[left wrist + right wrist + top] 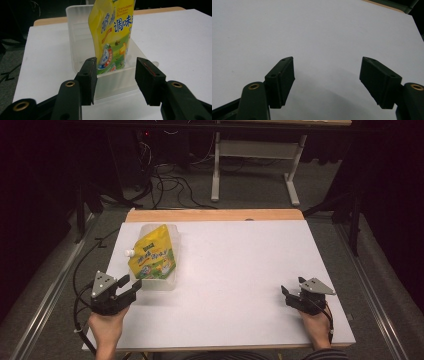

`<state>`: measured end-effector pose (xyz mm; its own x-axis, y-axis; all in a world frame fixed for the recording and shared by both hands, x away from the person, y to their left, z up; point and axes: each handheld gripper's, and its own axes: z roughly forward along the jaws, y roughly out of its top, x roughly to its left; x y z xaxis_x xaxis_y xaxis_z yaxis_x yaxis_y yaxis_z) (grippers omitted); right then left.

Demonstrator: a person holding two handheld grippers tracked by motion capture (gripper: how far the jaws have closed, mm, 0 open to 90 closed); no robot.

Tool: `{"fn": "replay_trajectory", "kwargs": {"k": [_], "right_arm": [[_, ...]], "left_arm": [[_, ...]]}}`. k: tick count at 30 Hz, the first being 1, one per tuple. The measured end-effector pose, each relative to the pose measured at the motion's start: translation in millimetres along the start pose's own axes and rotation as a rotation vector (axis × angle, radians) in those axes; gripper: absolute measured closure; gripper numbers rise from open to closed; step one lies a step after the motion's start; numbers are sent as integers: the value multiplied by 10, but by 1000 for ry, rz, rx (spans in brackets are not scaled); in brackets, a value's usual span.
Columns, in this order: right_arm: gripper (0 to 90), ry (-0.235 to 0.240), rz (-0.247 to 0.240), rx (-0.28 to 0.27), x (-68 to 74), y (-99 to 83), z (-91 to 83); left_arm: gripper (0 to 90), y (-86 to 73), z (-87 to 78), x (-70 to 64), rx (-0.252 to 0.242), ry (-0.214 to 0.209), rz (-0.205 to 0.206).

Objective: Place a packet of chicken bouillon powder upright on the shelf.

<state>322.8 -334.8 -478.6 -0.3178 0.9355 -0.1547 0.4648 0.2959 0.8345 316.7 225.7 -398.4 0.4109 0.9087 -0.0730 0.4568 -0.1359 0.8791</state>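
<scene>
Nearest, the left gripper [115,80] has its jaws apart just before the near wall of the clear plastic bin [112,82], gripping nothing. Inside the bin leans the yellow pouch [111,35] (white cap to the left). Well apart, the right gripper [327,82] rests open on the white table [235,270].

One pouch [153,256], one tub [158,282].

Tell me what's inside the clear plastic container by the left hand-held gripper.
A yellow spouted seasoning pouch stands in the translucent container, leaning toward its far end. The pouch and frosted walls hide the bottom, so anything beneath it can't be seen.
</scene>
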Motion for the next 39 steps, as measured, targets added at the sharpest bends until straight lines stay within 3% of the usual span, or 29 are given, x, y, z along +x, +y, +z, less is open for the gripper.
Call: {"fn": "replay_trajectory", "kwargs": {"k": [13, 24, 31, 39], "right_arm": [[286, -1, 4, -7, -5, -3, -6], [287, 0, 4, 0, -1, -1, -5], [286, -1, 2, -4, -3, -2, -6], [286, -1, 2, -4, -3, -2, -7]], "left_arm": [[521, -17, -39, -152, -35, -26, -7], [519, -44, -17, -316, -41, -52, 12], [516, -50, 111, -503, -29, -100, 42], [509, -81, 381, -798, -6, -175, 72]]}}
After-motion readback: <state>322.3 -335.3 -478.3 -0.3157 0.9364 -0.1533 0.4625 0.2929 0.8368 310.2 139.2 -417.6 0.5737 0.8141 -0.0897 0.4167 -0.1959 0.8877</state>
